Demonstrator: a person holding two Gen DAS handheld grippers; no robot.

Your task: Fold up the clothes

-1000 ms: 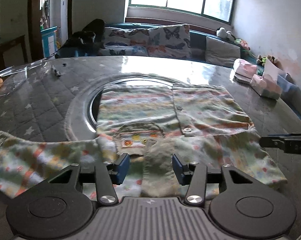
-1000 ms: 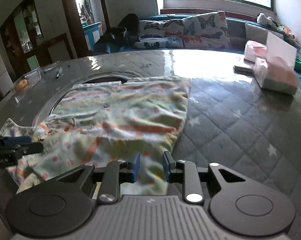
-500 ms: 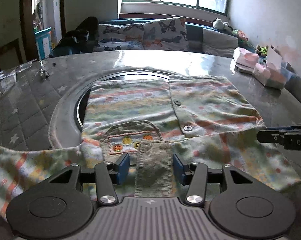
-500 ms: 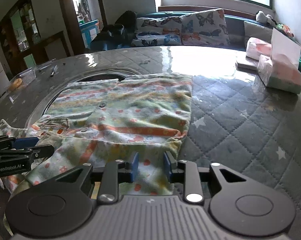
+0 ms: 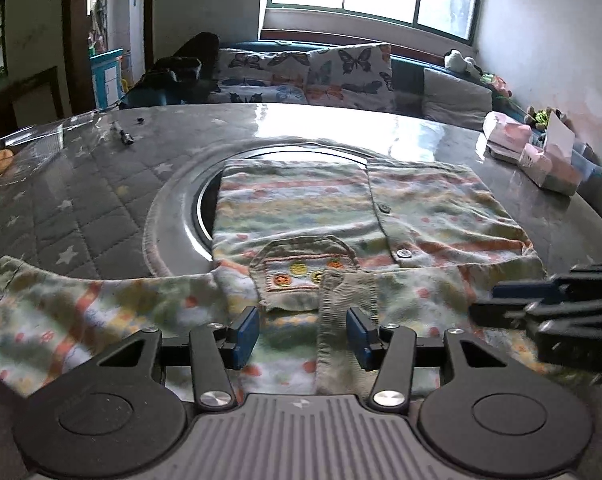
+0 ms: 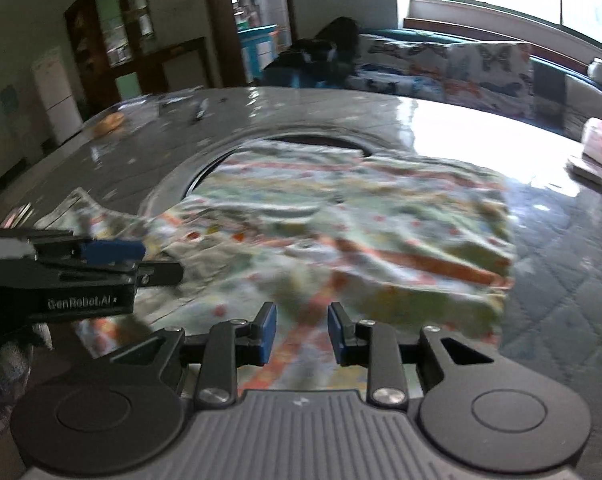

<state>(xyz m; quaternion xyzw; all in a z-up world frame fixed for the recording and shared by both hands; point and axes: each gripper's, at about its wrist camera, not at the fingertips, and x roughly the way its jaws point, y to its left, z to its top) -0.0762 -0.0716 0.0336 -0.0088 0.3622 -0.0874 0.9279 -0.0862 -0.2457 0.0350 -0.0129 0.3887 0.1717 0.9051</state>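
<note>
Left wrist view: one patterned shirt lies spread on the quilted table, partly over its round inset, two buttons showing. Left gripper stands half open astride the corduroy collar; right gripper, narrowly parted, hovers over cloth, gripping nothing. One clear tray holds one orange item.

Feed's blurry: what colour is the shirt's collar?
Plain grey-green collar, unlike the striped shirt; left wrist view.
</note>
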